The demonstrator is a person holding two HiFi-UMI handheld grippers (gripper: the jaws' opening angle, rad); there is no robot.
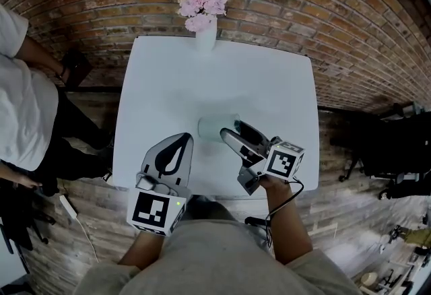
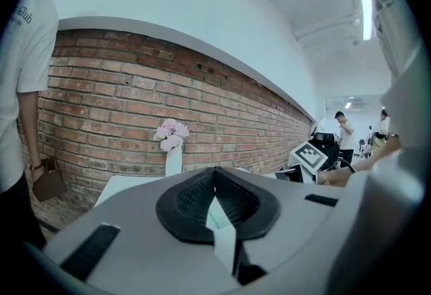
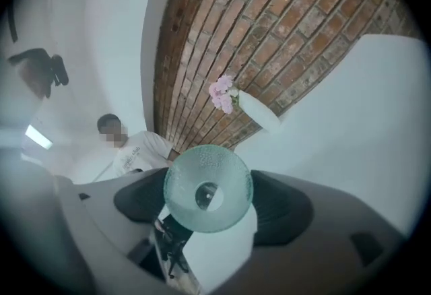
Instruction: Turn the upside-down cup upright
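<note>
Two grippers over a white table [image 1: 269, 78]; only one is working.

- Right gripper [image 1: 232, 128]: jaws clamped on the cup [image 1: 215, 126], a pale green, see-through, dimpled thing, one pad on each side of its wall. It sits near the table's middle, towards the near edge.
- In the right gripper view the cup [image 3: 209, 187] shows a round end straight at the camera, and the brick wall runs steeply slanted, so the tool is rolled well over. Cup reads as roughly on its side, about halfway through the flip. (Base or mouth towards the camera: cannot tell.)
- Whether the cup is clear of the tabletop: cannot tell from above.
- Left gripper [image 1: 180, 142]: jaws together, nothing between them, parked at the near left, apart from the cup.
- Vase [image 1: 205, 38] with pink flowers [image 1: 201, 7] at the far edge, well apart.

Doing it well, as I judge it: hold the squeeze steady, since the wall looks slick and round. Get the cup clear of the table before finishing the roll, so the rim cannot catch. Roll on until the mouth faces up, lower it flat onto bare table, and part the jaws only once the base sits square.
</note>
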